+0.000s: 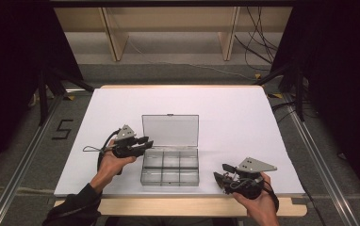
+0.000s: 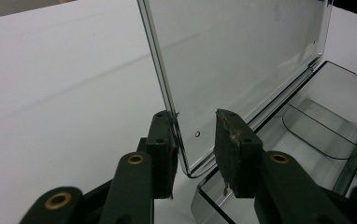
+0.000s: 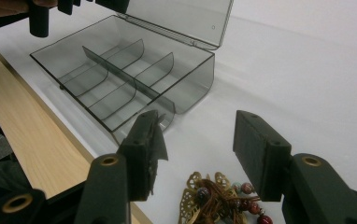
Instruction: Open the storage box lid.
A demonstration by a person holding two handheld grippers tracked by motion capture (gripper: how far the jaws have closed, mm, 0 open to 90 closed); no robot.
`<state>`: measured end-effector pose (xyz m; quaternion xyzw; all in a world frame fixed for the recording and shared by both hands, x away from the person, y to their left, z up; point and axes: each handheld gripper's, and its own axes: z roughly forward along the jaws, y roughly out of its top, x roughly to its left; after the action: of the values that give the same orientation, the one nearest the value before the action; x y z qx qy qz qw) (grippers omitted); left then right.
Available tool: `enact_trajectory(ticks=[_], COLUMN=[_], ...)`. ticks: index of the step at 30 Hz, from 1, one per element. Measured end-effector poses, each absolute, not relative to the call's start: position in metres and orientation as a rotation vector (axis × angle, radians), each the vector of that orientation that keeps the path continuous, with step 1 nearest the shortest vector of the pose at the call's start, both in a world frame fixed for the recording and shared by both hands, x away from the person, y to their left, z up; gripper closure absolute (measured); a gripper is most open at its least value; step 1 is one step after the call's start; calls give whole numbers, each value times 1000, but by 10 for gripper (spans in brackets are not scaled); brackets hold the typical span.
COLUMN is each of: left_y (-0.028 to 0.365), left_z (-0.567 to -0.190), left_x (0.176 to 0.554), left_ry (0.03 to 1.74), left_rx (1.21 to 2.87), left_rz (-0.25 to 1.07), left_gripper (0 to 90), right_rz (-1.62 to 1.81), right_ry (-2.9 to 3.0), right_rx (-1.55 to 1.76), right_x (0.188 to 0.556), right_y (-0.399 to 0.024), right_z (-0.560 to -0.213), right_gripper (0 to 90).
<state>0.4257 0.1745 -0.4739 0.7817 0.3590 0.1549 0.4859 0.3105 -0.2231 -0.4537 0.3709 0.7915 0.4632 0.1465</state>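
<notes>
Clear compartment box (image 1: 170, 169) bears no readable label; left gripper (image 2: 195, 140) straddles its lid unclamped, right gripper (image 3: 197, 140) gapes.

We see a lab-style recording station rather than a home: a white table (image 1: 225, 113) on a wooden base stands inside a metal frame (image 1: 25, 162) hung with black curtains (image 1: 343, 70). Loose cables (image 1: 258, 47) trail over the grey floor (image 1: 178, 70), which bears a taped numeral 5 (image 1: 62, 128), with bare wooden shelving (image 1: 168, 23) behind.

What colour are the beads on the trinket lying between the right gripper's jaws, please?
Dark red and bluish beads, best seen in the right gripper view.
</notes>
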Motion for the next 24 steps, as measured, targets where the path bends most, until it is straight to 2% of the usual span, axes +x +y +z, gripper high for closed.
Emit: enact_trajectory(ticks=[24], left_y=[182], left_z=[-479], left_x=[434], left_ry=[982], left_rx=[1829], left_rz=[240], left_gripper=[645], right_rz=[1371], right_ry=[2282], right_rx=[1068], right_x=[311], right_y=[-224], right_z=[-456], right_gripper=[513])
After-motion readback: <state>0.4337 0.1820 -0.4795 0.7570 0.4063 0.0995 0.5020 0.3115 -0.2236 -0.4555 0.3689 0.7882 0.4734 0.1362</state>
